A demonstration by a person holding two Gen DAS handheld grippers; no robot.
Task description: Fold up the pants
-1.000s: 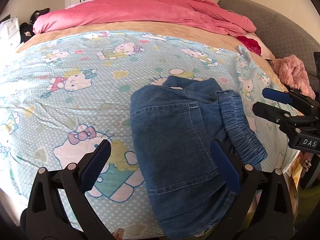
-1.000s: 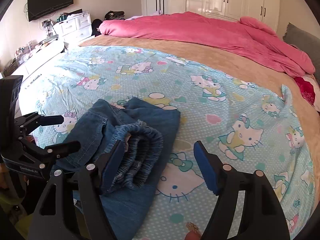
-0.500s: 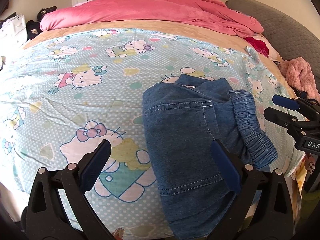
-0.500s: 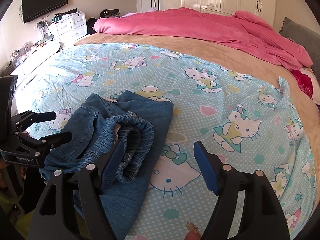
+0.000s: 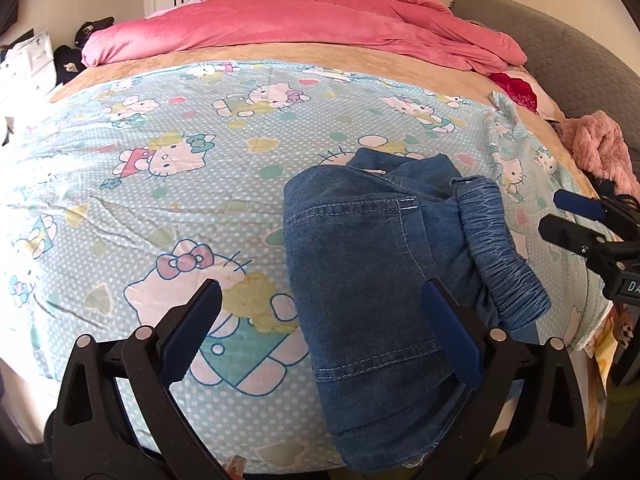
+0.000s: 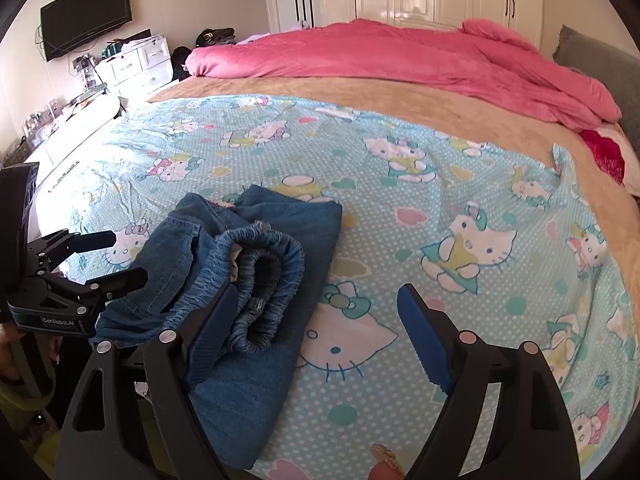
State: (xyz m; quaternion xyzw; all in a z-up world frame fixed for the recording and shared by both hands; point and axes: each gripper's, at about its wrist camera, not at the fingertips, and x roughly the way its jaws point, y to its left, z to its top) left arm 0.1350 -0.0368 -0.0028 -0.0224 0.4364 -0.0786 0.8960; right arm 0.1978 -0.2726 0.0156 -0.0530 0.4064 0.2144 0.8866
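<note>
Blue denim pants (image 5: 368,264) lie folded in a bundle at the near edge of the bed, elastic waistband (image 5: 500,256) bunched on their right side. They also show in the right wrist view (image 6: 256,264). My left gripper (image 5: 320,332) is open and empty, hovering just in front of the bundle, its right finger over the denim. My right gripper (image 6: 316,328) is open and empty, its left finger beside the waistband (image 6: 272,276). Each gripper shows in the other's view: the right one (image 5: 576,224) and the left one (image 6: 108,256).
The bed has a light blue cartoon-cat sheet (image 5: 168,184) over a tan cover. A pink duvet (image 5: 304,28) is piled at the far side. A pink fluffy item (image 5: 600,148) lies at the right edge. White drawers and a TV (image 6: 84,16) stand at the left wall.
Both grippers have drawn back slightly from the pants and stay open. The pants bundle lies as before.
</note>
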